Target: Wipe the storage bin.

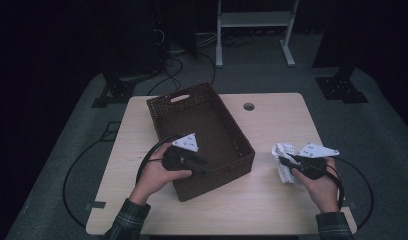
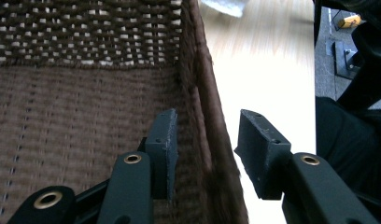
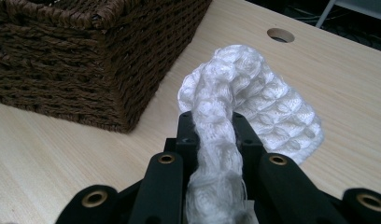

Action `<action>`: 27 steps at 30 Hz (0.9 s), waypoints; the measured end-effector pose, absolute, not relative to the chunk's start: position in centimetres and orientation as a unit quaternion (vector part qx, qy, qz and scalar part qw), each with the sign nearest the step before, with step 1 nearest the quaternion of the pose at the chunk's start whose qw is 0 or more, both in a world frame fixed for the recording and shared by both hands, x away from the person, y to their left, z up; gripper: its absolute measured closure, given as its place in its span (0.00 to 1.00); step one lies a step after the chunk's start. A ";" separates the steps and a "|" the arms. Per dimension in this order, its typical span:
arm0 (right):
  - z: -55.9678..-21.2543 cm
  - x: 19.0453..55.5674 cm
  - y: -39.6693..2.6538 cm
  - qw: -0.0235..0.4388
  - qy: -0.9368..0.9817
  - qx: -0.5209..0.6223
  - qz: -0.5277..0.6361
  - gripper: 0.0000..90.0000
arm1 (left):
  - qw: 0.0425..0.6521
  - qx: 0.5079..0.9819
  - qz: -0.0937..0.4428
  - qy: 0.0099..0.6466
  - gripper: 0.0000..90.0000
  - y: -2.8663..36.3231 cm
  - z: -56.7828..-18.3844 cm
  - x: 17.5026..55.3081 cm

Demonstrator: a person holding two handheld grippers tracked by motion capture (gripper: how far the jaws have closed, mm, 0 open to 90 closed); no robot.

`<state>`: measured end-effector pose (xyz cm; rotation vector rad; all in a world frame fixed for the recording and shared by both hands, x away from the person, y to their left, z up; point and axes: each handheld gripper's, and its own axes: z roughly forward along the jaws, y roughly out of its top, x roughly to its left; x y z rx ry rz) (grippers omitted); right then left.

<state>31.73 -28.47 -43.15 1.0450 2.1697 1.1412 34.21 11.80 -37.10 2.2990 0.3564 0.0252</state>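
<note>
White cloth (image 3: 254, 107) lies on table (image 1: 272, 200) just R of the basket (image 1: 202, 135), bunched into a roll running away from the R gripper (image 1: 287, 161), whose jaws are clamped on its near end. R hand (image 1: 322, 187) is nearer (low, reaching fwd). L gripper (image 2: 205, 149) straddles the basket's near wall, jaws part-open w/ no squeeze on it.

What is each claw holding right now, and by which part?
The right claw pinches the white knitted cloth by a bunched fold. The left claw straddles the brown woven basket's wall, gripping nothing.
</note>
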 end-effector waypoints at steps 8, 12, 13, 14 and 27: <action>-43.2 31.7 -28.5 0.237 0.791 0.381 0.415 0.85 | 0.399 0.903 0.001 0.157 0.74 14.1 -37.4 33.1; -43.2 31.7 -28.4 0.237 0.791 0.381 0.415 0.85 | 0.398 0.904 -0.004 0.158 0.79 14.1 -38.0 32.8; -43.2 31.7 -28.5 0.237 0.791 0.382 0.415 0.85 | 0.400 0.903 -0.005 0.157 0.80 14.1 -38.2 32.7; -43.2 31.7 -28.5 0.237 0.791 0.382 0.415 0.85 | 0.402 0.902 -0.005 0.157 0.83 14.2 -38.2 32.6; -43.2 31.7 -28.5 0.237 0.792 0.383 0.413 0.85 | 0.417 0.892 0.014 0.174 0.89 12.2 -38.7 33.1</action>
